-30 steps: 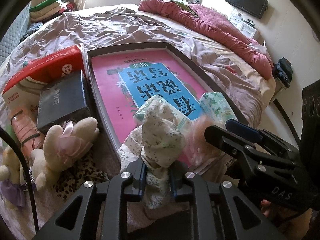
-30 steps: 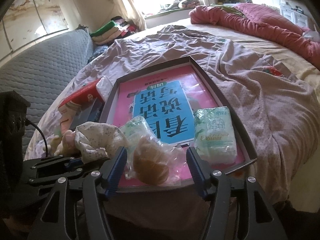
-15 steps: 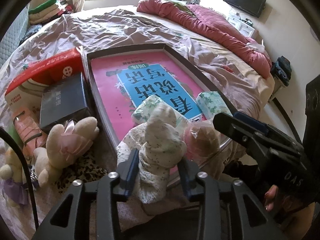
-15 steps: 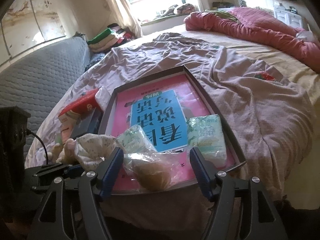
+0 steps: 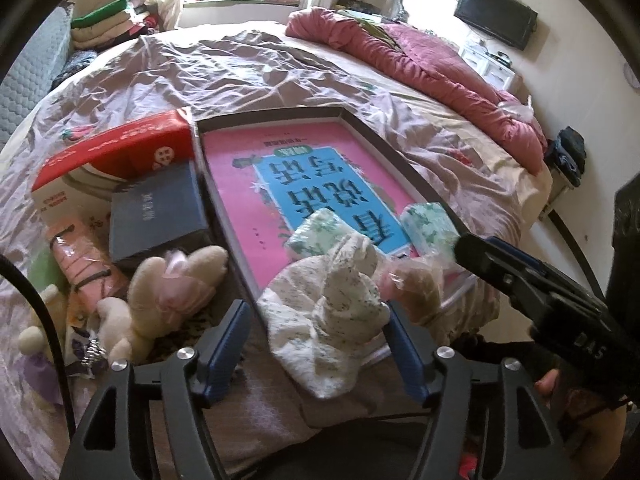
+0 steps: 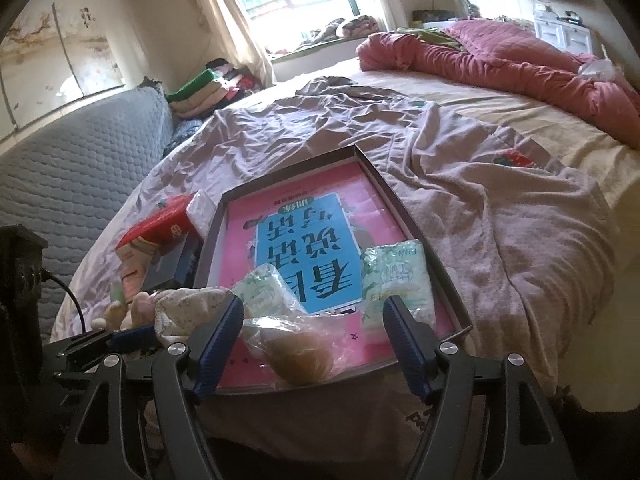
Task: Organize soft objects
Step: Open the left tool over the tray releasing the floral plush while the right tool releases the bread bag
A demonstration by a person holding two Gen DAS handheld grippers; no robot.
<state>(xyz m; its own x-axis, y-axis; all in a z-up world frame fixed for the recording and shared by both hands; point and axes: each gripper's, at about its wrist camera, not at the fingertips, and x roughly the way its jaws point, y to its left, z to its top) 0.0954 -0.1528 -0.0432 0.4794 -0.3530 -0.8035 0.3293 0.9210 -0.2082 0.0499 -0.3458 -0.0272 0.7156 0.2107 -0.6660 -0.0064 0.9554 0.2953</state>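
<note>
A white floral cloth bundle (image 5: 328,308) lies slumped over the near rim of a dark tray (image 5: 360,120) with a pink and blue bottom. My left gripper (image 5: 316,340) straddles the cloth with its jaws opening, and the pads do not squeeze it. In the right wrist view a tan soft thing in a clear bag (image 6: 296,356) lies in the tray (image 6: 288,178) between the fingers of my right gripper (image 6: 312,340), whose jaws are opening clear of the bag. Two green-white tissue packs (image 6: 264,292) (image 6: 396,280) lie in the tray behind it.
Left of the tray sit a cream plush bunny (image 5: 172,292), a dark box (image 5: 156,212) and a red-white box (image 5: 116,152). A pink quilt (image 5: 420,64) is heaped at the far right, folded clothes (image 5: 108,24) at the far left. The bed edge drops off at right.
My left jaws went from shut on the floral cloth to spread wide, and the cloth has sagged onto the tray's rim. My right jaws widened slightly around the bagged thing.
</note>
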